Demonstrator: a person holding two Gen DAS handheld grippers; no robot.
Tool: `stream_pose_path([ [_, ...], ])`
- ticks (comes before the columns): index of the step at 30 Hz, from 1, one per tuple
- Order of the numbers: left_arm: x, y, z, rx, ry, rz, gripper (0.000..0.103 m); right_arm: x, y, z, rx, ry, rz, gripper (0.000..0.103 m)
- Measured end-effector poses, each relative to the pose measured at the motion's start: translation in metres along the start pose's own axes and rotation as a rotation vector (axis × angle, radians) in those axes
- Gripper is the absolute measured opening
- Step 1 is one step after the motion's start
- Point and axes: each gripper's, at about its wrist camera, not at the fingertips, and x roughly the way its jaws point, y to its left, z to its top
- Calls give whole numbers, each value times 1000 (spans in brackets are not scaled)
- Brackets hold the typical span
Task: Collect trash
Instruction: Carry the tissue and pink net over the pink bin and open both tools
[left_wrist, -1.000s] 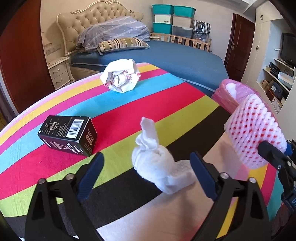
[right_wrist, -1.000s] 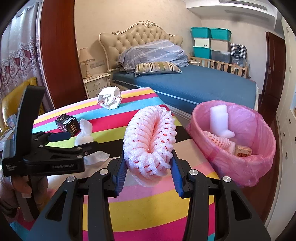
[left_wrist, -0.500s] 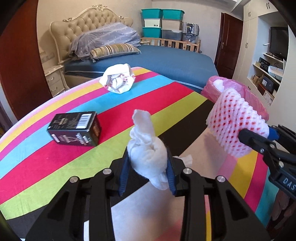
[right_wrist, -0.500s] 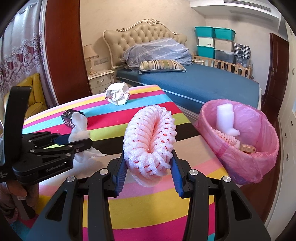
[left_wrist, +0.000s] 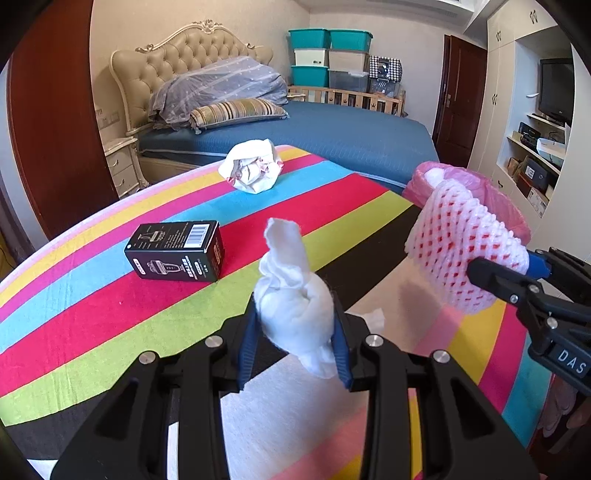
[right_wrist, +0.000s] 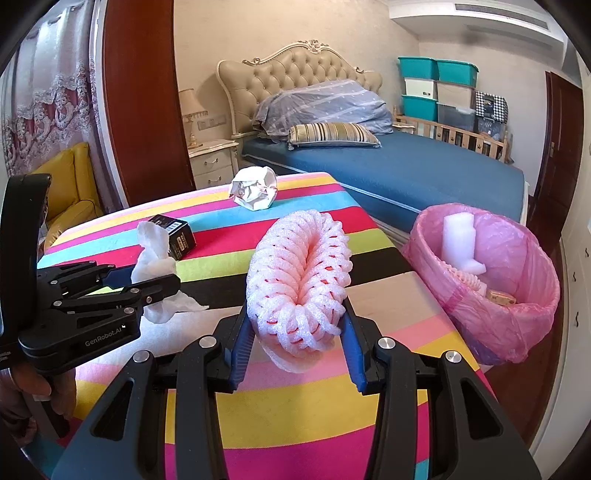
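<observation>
My left gripper (left_wrist: 295, 332) is shut on a crumpled white tissue (left_wrist: 291, 295) and holds it just above the striped tablecloth (left_wrist: 110, 302); it also shows in the right wrist view (right_wrist: 155, 254). My right gripper (right_wrist: 297, 328) is shut on a pink foam fruit net (right_wrist: 299, 273), also seen in the left wrist view (left_wrist: 469, 243), held above the table near its right edge. A bin lined with a pink bag (right_wrist: 491, 325) stands to the right below the table edge, with foam pieces inside. A crumpled paper ball (left_wrist: 253, 171) and a black box (left_wrist: 177, 251) lie on the table.
A bed with a blue cover (right_wrist: 406, 173) stands behind the table. A nightstand (right_wrist: 214, 162) and a yellow chair (right_wrist: 70, 195) are at the back left. Shelves with a TV (left_wrist: 554, 92) line the right wall.
My left gripper closed on the white tissue and lifted it off the table. My right gripper kept its hold on the foam net and shifted slightly.
</observation>
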Motion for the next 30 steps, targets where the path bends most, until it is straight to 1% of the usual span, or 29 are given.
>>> stream_pose_path([
  [8,-10,-8,-3,19,-23,0,35,-4,0,-1,6,-4,5,41],
  [17,-24,-20,0,57,-74,2,35,-13,-6,-7,33,-13,12,42],
  [24,-29,-34,3,91,-107,-29,35,-21,-20,-10,62,-25,0,42],
  [30,-31,-53,9,124,-128,-68,35,-32,-39,-11,91,-48,-36,42],
])
